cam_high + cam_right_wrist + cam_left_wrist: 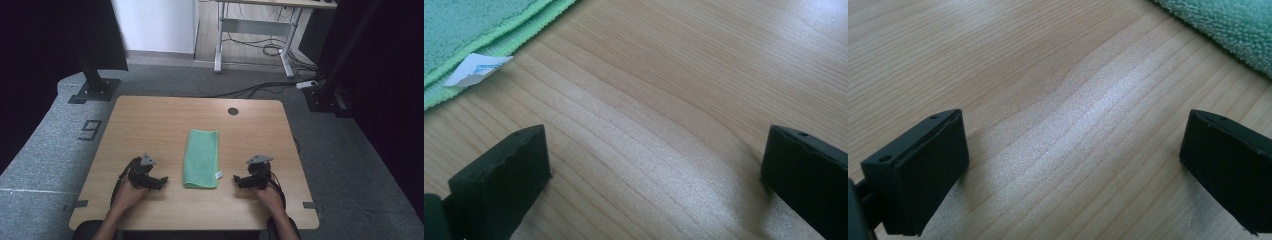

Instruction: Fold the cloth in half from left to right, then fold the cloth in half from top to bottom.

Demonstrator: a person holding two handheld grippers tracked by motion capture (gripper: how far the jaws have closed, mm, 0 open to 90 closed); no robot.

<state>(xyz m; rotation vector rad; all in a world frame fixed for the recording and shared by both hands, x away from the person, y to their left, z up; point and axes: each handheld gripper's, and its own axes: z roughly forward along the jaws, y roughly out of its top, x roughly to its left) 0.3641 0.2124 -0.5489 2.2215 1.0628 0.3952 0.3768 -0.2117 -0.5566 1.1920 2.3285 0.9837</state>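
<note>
A folded green cloth lies lengthwise in the middle of the wooden table, with a small white label at its near right corner. My left gripper rests on the table just left of the cloth's near end, open, nothing between its jaws. My right gripper rests just right of that end, also open and empty. In the left gripper view the cloth fills the top right corner beyond bare wood. In the right gripper view the cloth and its label lie at the top left.
A round black cable hole sits near the table's far edge. Beyond the table stand a black stand base at the left, a white desk frame with cables on the floor, and another dark base at the right.
</note>
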